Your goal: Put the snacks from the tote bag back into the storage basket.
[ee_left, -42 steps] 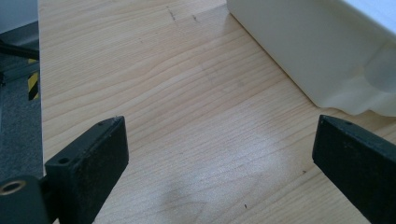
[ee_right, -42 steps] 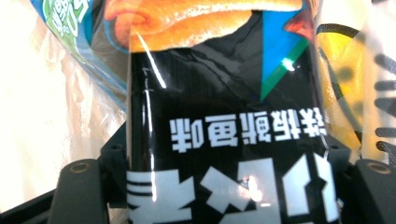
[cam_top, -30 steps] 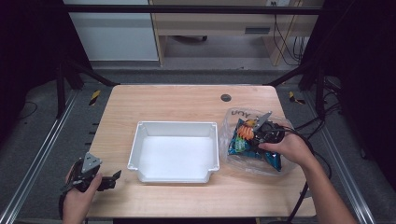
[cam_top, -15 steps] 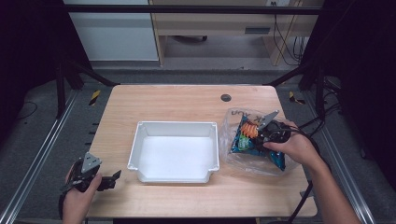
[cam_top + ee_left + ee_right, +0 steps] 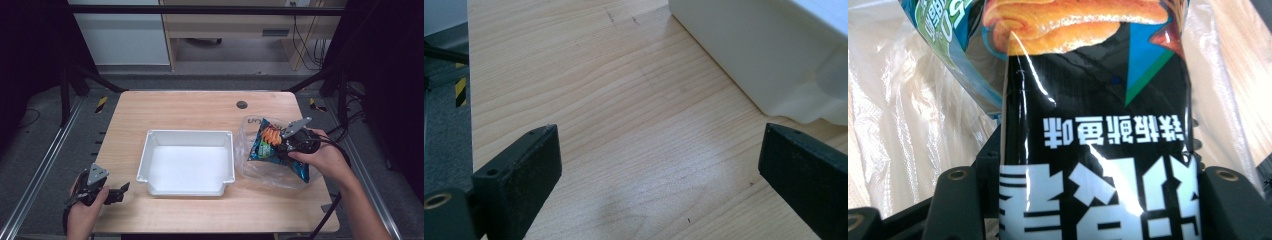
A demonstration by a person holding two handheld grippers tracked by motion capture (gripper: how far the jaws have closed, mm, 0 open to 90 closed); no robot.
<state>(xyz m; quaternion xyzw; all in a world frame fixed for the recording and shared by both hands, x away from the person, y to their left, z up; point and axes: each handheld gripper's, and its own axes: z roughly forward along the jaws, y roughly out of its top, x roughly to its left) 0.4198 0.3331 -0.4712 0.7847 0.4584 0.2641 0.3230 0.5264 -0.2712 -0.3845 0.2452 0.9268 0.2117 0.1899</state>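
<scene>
Black, glossy foil sits clamped between the jaws of the right gripper [image 5: 292, 141]: a snack packet [image 5: 1098, 125] with white lettering and a picture of orange crisps, squeezed at its end so the rest of it stretches away from the jaws. Just beyond and below those jaws lies a clear plastic bag [image 5: 260, 172], crumpled on the counter [image 5: 200, 107], and a second, blue-green packet [image 5: 943, 45] shows beside the black one. Compared with a second ago the packet has come up a little from the bag and the right hand [image 5: 322, 160] stands slightly higher, its jaws having tightened a touch.

The left gripper [image 5: 107, 190] has not shifted: it rests at the near left corner of the counter, jaws spread wide with only bare wood between them. Ahead of those jaws and to one side stands the white tray [image 5: 774, 60], untouched, in the same place as before.
</scene>
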